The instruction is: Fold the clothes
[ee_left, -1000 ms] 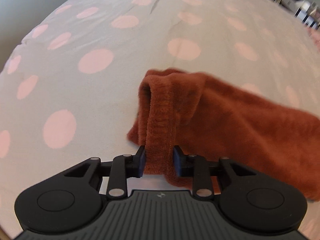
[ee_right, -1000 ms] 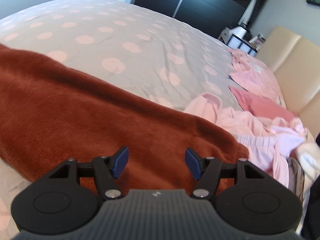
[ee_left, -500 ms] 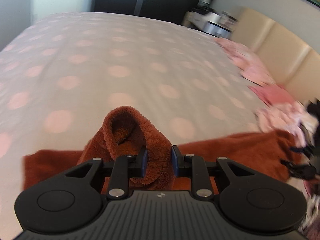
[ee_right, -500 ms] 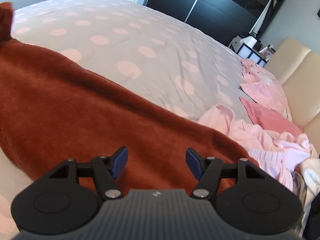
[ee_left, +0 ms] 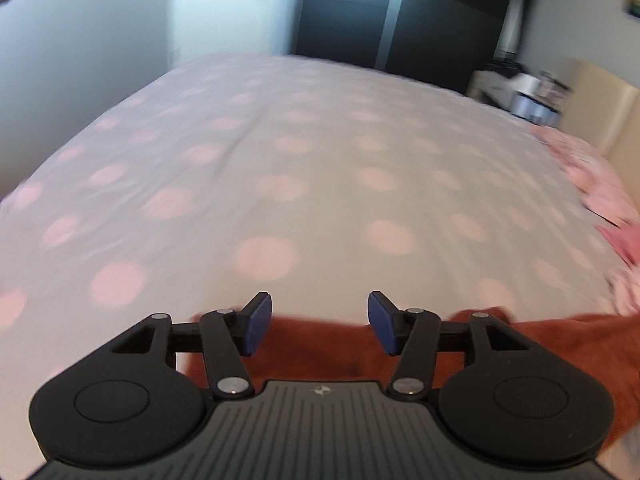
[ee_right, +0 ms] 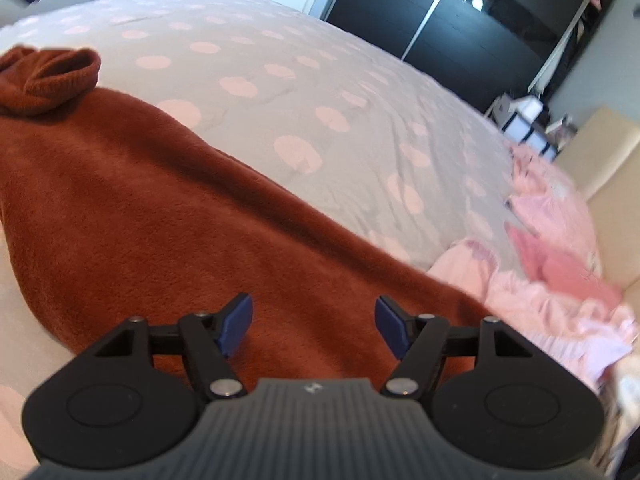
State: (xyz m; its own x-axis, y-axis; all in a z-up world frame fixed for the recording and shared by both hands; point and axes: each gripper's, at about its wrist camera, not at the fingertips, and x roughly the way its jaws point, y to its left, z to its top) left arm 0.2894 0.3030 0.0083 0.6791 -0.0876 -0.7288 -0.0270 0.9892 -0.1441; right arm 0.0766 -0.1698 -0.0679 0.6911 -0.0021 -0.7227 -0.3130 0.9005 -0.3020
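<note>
A rust-brown fleece garment [ee_right: 168, 216] lies stretched across the bed, its ribbed cuff end [ee_right: 52, 76] bunched at the far left. In the left wrist view only its near edge [ee_left: 320, 344] shows under the fingers. My left gripper [ee_left: 319, 322] is open and empty above that edge. My right gripper [ee_right: 313, 330] is open and empty, hovering over the garment's near right part.
The bed has a grey cover with pink dots [ee_right: 304, 92]. A heap of pink clothes [ee_right: 552, 264] lies at the right beside a beige headboard [ee_right: 612, 184]. Dark wardrobes [ee_right: 460, 28] stand beyond the bed.
My left gripper has opened and let go of the brown cuff, which now lies on the garment. The left camera has swung up toward the room. The right gripper stays open.
</note>
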